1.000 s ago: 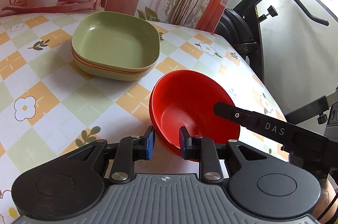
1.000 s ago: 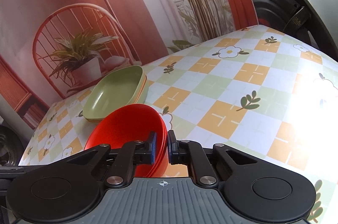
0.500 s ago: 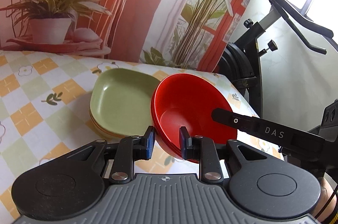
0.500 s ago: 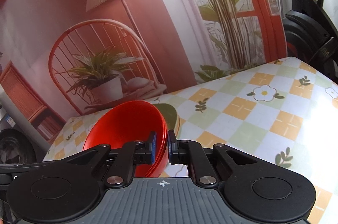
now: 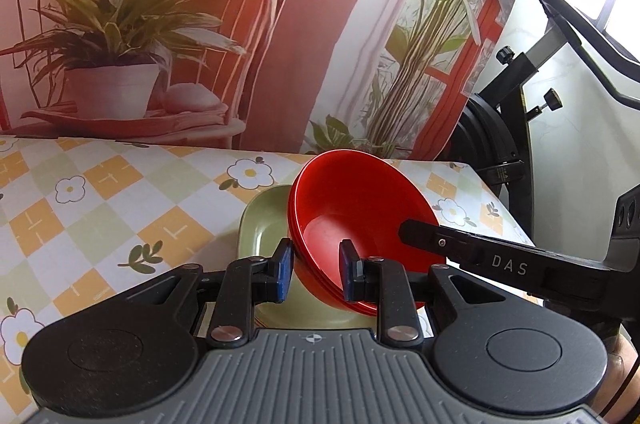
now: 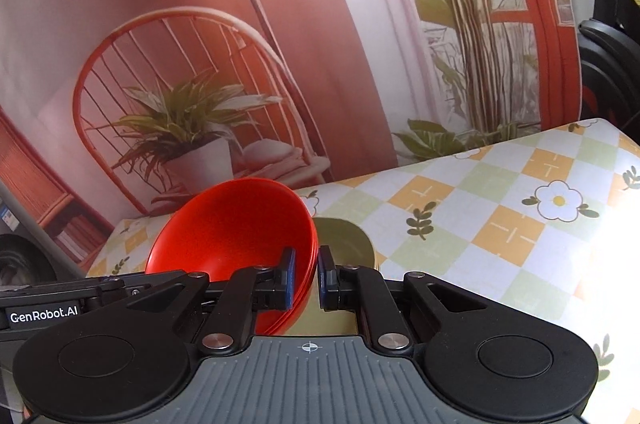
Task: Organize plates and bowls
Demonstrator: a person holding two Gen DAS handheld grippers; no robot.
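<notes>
**Bowls Held Over the Plates**

My left gripper [image 5: 316,274] and right gripper [image 6: 307,278] pinched opposite rims of the stacked bowls [image 5: 360,220]. Plates [image 5: 262,224] sat below them, toward ten o'clock, on the table [image 5: 120,216]. An exercise bike [image 5: 516,128] stood at two o'clock.

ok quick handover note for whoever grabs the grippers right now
Left gripper: shut on the near-left rim of the red bowls.
Right gripper: shut on the opposite rim of the same stack.
The red bowls are nested, tilted, and held in the air over the green plates, which sit stacked on the checked tablecloth.
Done: bowls gathered and lifted.
Left: probably lower the bowls, likely onto the plates, then open both grippers.
</notes>
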